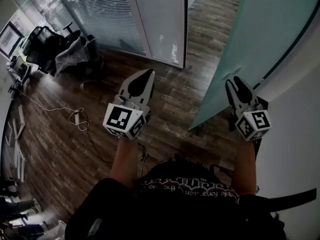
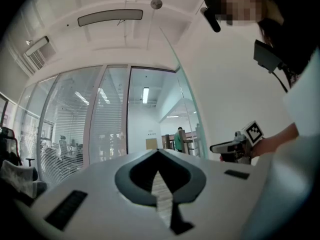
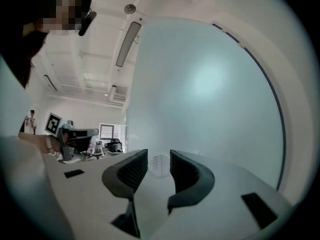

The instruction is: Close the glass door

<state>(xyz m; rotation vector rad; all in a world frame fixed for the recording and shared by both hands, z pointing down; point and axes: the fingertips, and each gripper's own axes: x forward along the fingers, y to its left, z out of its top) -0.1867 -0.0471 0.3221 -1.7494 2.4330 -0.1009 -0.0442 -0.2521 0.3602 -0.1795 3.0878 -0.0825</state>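
While the head view alone shows the wood floor (image 1: pixel 165 109) and a cable (image 1: pixel 60 109) trailing across it, the right gripper view fills with the frosted glass door (image 3: pixel 210 94). That door stands open at the person's right, directly ahead of the right hand-held gripper (image 3: pixel 159 156). Its jaws are a narrow gap apart with nothing between them, and whether they touch the glass cannot be told. The left hand-held gripper (image 2: pixel 159 153) is well clear of the door, with its jaw tips together and empty, pointing toward the blind-covered glass partition (image 2: pixel 75 129).

Two grippers (image 1: pixel 148 74) (image 1: pixel 235 81), one glass door (image 1: pixel 250 44)
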